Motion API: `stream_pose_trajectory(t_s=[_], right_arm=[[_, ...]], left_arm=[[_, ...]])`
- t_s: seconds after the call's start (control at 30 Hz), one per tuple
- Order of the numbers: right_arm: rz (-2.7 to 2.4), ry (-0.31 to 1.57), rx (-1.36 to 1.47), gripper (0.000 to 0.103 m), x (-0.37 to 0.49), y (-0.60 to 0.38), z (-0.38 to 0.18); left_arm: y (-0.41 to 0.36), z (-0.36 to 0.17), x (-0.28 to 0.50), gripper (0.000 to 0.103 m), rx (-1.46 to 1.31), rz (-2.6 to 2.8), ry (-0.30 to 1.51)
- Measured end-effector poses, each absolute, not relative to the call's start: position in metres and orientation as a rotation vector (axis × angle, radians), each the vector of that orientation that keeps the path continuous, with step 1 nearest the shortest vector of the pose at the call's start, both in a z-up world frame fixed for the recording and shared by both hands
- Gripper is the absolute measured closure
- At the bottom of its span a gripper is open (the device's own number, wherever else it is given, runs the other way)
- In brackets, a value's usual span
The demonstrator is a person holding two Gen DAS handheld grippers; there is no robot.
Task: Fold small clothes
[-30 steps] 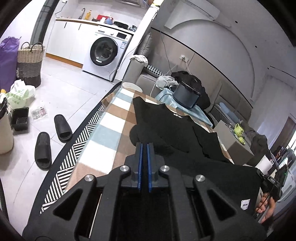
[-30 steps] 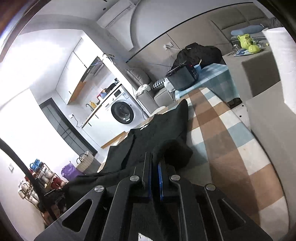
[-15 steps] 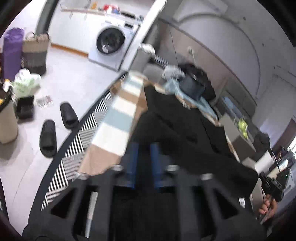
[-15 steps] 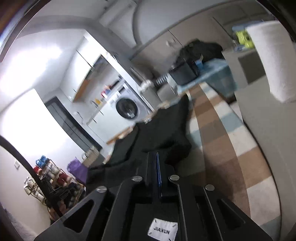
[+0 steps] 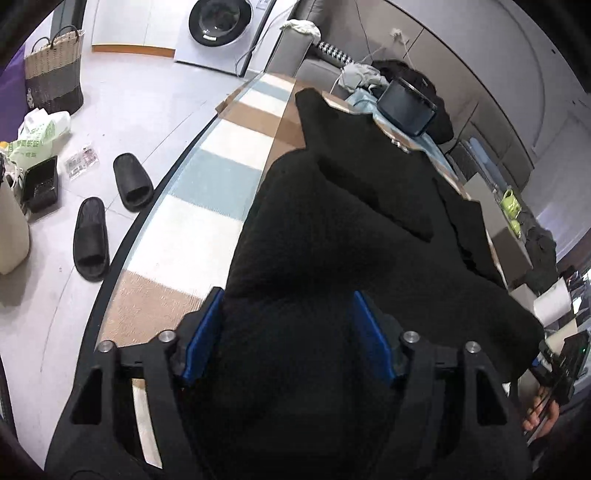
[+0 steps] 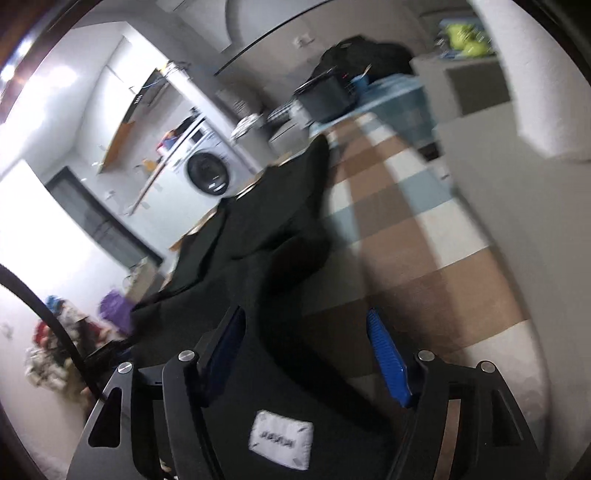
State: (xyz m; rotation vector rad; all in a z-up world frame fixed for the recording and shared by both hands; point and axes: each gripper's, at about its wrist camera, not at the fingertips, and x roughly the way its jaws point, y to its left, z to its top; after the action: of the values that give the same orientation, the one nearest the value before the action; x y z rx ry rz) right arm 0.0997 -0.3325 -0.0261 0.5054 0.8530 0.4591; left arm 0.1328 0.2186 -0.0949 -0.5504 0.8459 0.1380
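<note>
Black garment (image 5: 332, 229) lies lengthwise on the checked tablecloth (image 5: 207, 206), near hem folded up over the body; far end reaches toward the sofa end of the table. Left gripper (image 5: 288, 332): jaws have just been opening, now roughly half apart, blue pads clear of the cloth on both sides, fabric bunched between them but not pinched, so released, not held. Right gripper (image 6: 306, 354): jaws likewise just been opening, standing well apart; garment's near edge w/ white label (image 6: 281, 445) lies between and under them, left pad close to the cloth, right pad over bare tablecloth; no grip. Right view is blurred, so fine contact can't be confirmed. Judgement: the step in hand is letting go after laying a fold. To do it well: lift both grippers straight up and back w/o dragging, since the knit looks soft and thick and a snagged pad would likely pull the fold open. Folded layer sits lumpy on the left side, w/ a ridge across the middle; worth pressing flat w/ closed jaws before the next fold. Left edge of garment lies well inside the table's rim, so there's little risk of sliding off. Next grasp points prob. the two outer corners of the new fold. Slippers (image 5: 110, 214) on floor at left, washing machine (image 5: 216, 22) beyond; neither is involved.
</note>
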Motion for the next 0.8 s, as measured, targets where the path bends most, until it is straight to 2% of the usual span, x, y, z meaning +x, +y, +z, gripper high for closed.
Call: stream_pose_trajectory(t_s=[0.03,0.07,0.13,0.2,0.23,0.27,0.3,0.53,0.8], right_arm=[[0.479,0.853,0.495,0.034,0.100,-0.328,-0.027],[0.487,0.855,0.479,0.034,0.101,-0.323,-0.027],[0.499,0.879,0.455,0.034,0.108,-0.312,-0.030],[0.504,0.876,0.425,0.051,0.114,-0.303,-0.030],[0.505,0.869,0.389,0.080,0.116,-0.297,-0.029],[0.506,0.863,0.364,0.091,0.117,-0.293,-0.027],[0.514,0.843,0.358,0.097,0.117,-0.290,-0.025],[0.638,0.638,0.421,0.099,0.090,-0.299,0.003],[0.688,0.576,0.481,0.099,0.075,-0.312,0.019]], left_arm=[[0.219,-0.094,0.134,0.063,-0.551,0.130,0.829],[0.219,-0.093,0.133,0.072,-0.549,0.125,0.810],[0.218,-0.088,0.131,0.097,-0.530,0.117,0.768],[0.216,-0.081,0.126,0.099,-0.512,0.126,0.730],[0.215,-0.078,0.123,0.099,-0.505,0.131,0.711],[0.214,-0.073,0.118,0.099,-0.504,0.130,0.689],[0.214,-0.069,0.113,0.099,-0.508,0.128,0.668],[0.208,-0.037,0.065,0.100,-0.532,0.094,0.530],[0.217,-0.018,0.036,0.100,-0.537,0.113,0.495]])
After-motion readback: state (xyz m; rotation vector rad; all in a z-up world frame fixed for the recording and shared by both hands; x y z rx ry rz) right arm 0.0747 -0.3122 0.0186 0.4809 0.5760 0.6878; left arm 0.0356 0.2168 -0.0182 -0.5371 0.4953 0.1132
